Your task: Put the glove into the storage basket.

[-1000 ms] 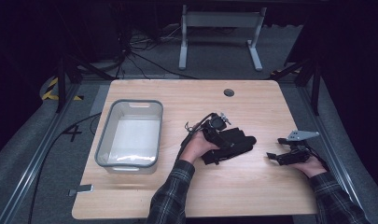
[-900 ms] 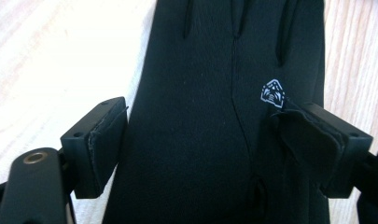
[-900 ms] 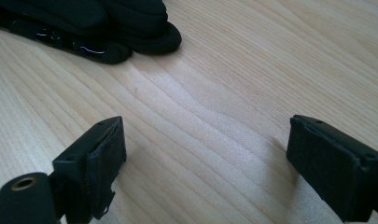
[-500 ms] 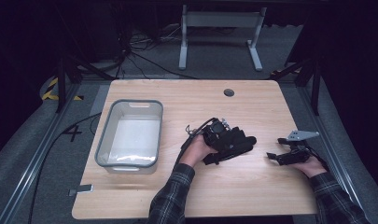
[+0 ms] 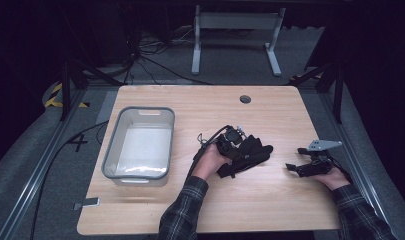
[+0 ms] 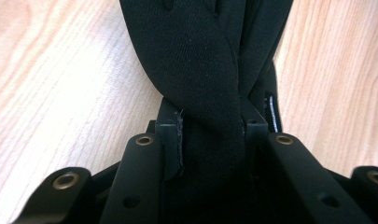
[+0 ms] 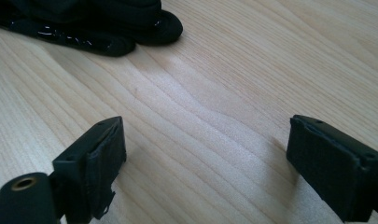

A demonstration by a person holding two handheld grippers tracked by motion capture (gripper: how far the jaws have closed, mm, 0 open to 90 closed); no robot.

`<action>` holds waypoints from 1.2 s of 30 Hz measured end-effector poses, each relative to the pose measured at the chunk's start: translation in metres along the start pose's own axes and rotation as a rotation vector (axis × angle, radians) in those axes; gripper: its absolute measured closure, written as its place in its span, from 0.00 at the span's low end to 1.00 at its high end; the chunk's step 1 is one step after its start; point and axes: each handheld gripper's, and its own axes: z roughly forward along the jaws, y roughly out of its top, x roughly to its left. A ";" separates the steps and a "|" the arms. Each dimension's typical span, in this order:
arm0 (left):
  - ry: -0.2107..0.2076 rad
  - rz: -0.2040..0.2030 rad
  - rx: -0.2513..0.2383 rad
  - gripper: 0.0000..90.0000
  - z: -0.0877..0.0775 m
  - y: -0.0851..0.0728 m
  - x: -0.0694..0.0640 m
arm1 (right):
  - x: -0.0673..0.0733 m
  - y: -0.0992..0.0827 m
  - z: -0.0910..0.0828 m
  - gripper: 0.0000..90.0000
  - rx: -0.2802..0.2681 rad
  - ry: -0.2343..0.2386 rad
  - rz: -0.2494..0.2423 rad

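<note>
Black glove [image 5: 247,154] lies near the middle of the wooden table [image 5: 190,210], seen from the high view, its fingers pointing toward the right edge. The left gripper [image 5: 235,150] sits on top of its wrist end, so that end and the jaw tips are hard to separate from the dark fabric. A clear plastic bin [image 5: 139,144] stands well apart to the left. The right gripper [image 5: 302,167] rests near the table's right edge, apart from the glove, its jaw gap too small here to judge; the person's plaid sleeves [image 5: 182,212] are cut off at the bottom edge.

Left gripper view: the glove [image 6: 203,70] runs straight up between the two black jaws and out past the top edge, so its fingertips are cut off. The left gripper [image 6: 210,135] has just been closing and the pads [image 6: 177,140] press the cloth from both sides, bunching it into a narrow waist: a clenched hold on the glove. Below the pinch, everything merges into black and cannot be made out.

Right gripper view: the right gripper [image 7: 205,154] stands released, jaws spread wide over bare wood grain with nothing between them. The glove [image 7: 107,23] lies ahead and to the upper left, clear of both jaws, only its fingertips showing before the frame cuts it off.
</note>
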 end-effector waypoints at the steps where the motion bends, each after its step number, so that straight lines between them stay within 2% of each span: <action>1: 0.003 -0.012 -0.005 0.78 -0.003 0.000 0.000 | 0.000 0.000 0.000 0.14 0.000 0.000 0.000; 5: 0.018 -0.035 -0.015 0.78 -0.020 0.002 -0.001 | 0.000 0.000 0.000 0.14 0.000 0.000 0.000; 10: 0.032 -0.063 -0.060 0.78 -0.045 0.005 -0.003 | 0.000 0.000 0.000 0.14 0.000 0.000 0.000; 21: 0.076 -0.090 -0.097 0.78 -0.084 0.010 -0.004 | 0.000 0.000 0.000 0.14 0.000 0.000 0.000; 30: 0.116 -0.123 -0.124 0.78 -0.115 0.003 0.001 | 0.000 0.000 0.000 0.14 0.000 0.000 0.000; 33: 0.130 -0.141 -0.144 0.78 -0.128 -0.003 0.003 | 0.000 0.000 0.000 0.14 0.000 0.000 0.000; 36: 0.149 -0.148 -0.144 0.78 -0.138 -0.009 0.006 | 0.000 0.000 0.000 0.14 0.000 0.000 0.000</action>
